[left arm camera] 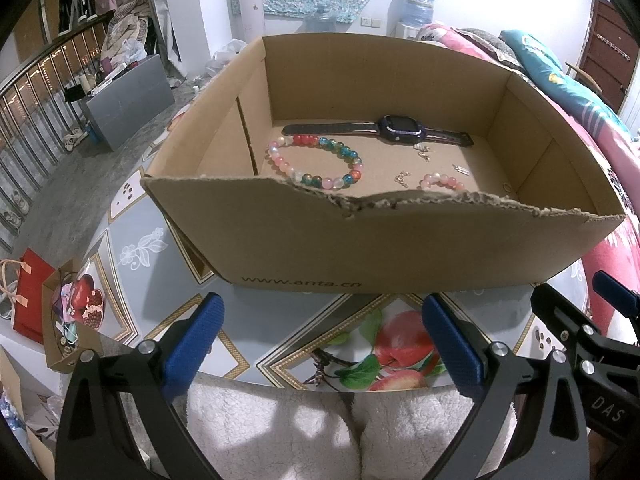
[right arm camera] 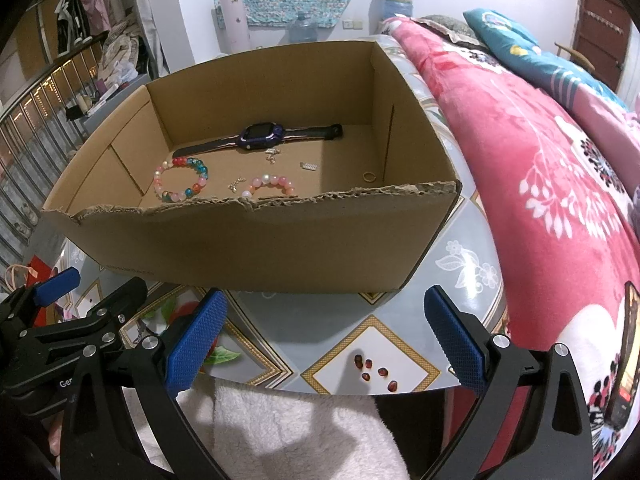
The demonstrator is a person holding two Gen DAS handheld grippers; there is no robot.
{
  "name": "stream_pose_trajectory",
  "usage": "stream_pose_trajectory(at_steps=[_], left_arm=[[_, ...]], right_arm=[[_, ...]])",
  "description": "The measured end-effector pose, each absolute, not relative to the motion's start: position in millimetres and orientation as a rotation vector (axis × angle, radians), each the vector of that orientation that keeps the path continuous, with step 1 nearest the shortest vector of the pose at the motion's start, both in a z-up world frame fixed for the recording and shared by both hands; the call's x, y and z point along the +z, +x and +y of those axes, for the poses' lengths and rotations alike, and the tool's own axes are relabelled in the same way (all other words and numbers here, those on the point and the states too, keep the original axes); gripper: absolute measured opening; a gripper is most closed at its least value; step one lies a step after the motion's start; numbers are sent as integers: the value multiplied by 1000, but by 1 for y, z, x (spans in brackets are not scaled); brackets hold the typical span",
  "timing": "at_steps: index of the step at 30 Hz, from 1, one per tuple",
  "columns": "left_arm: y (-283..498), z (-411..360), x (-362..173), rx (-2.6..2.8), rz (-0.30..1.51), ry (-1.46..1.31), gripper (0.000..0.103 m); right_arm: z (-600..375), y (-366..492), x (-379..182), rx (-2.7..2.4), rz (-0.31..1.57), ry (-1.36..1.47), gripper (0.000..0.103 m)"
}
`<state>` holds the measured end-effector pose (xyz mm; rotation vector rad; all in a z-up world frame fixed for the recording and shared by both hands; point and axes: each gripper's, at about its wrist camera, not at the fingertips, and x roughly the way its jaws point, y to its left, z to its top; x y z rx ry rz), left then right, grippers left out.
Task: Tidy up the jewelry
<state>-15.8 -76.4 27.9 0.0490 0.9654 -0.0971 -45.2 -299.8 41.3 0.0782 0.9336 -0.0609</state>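
Observation:
An open cardboard box [left arm camera: 304, 248] [right arm camera: 256, 248] stands on the patterned table. Inside lie a dark purple watch [left arm camera: 394, 126] [right arm camera: 258, 136], a multicoloured bead bracelet [left arm camera: 314, 160] [right arm camera: 182, 178], a pink bead bracelet [left arm camera: 442, 180] [right arm camera: 272, 184], small silver earrings [left arm camera: 401, 178] [right arm camera: 236, 186], a silver clip [right arm camera: 309, 166] and a gold ring [right arm camera: 369, 176]. My left gripper [left arm camera: 320, 340] is open and empty, in front of the box's near wall. My right gripper [right arm camera: 326, 336] is open and empty, also in front of the box. Each gripper shows at the edge of the other's view.
Several dark red seeds [right arm camera: 372, 370] lie on the table [right arm camera: 460, 248] near its front edge. A pink floral blanket [right arm camera: 540, 184] lies at the right. White fleece [left arm camera: 272, 432] is below the grippers. A red bag [left arm camera: 30, 292] stands on the floor at the left.

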Motion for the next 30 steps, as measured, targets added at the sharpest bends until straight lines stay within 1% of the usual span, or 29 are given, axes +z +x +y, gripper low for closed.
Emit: stream_pose_trajectory(at_steps=[30], left_arm=[[-16, -77, 28, -97, 967, 49, 97]], right_arm=[[-301, -46, 42, -62, 932, 77, 95]])
